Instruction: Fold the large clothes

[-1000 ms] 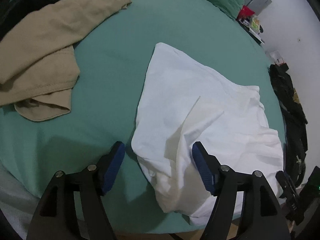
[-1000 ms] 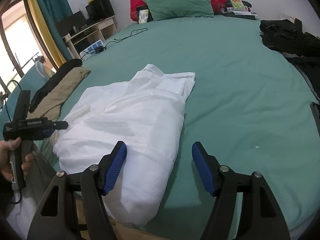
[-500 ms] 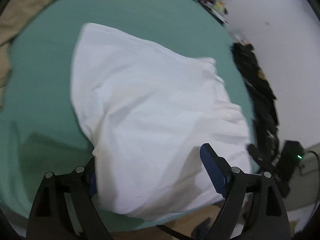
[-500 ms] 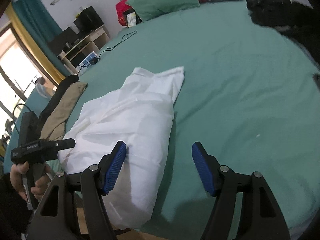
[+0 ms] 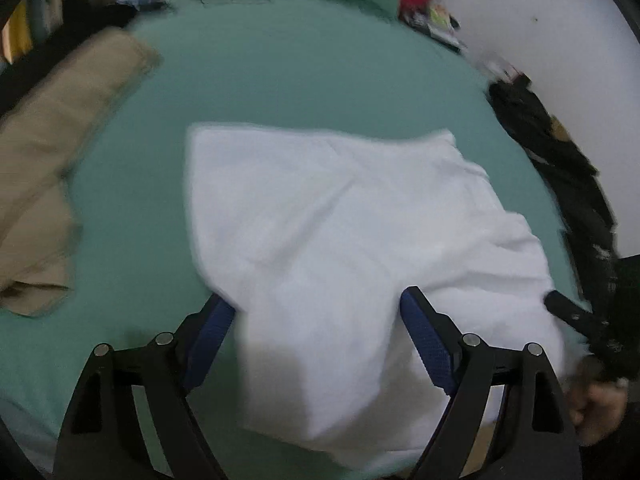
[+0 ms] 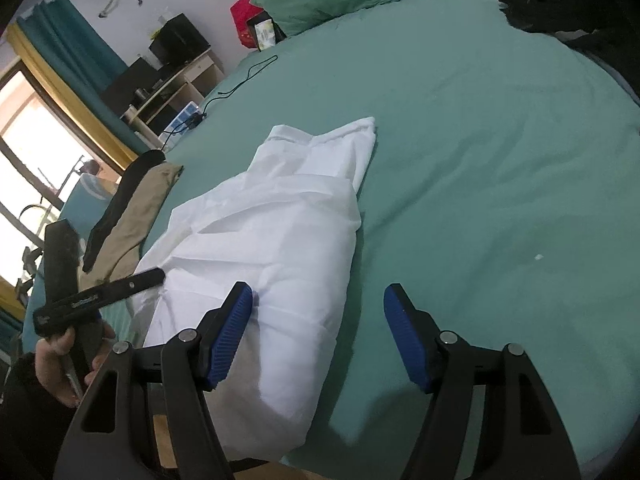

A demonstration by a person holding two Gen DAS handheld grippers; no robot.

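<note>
White cotton garment (image 5: 352,232), part-folded, lies on the green bed (image 5: 280,72) under both wide-open, empty grippers (left (image 5: 316,344), right (image 6: 320,336)). Light, limp, likely slippery: pinch a near corner.

free: bare green sheet (image 6: 480,160) at 12 to 3 o'clock of white garment (image 6: 272,240)
blocked 9 o'clock: tan clothes (image 5: 52,152)
blocked 3 o'clock: black clothes (image 5: 560,160)
</note>
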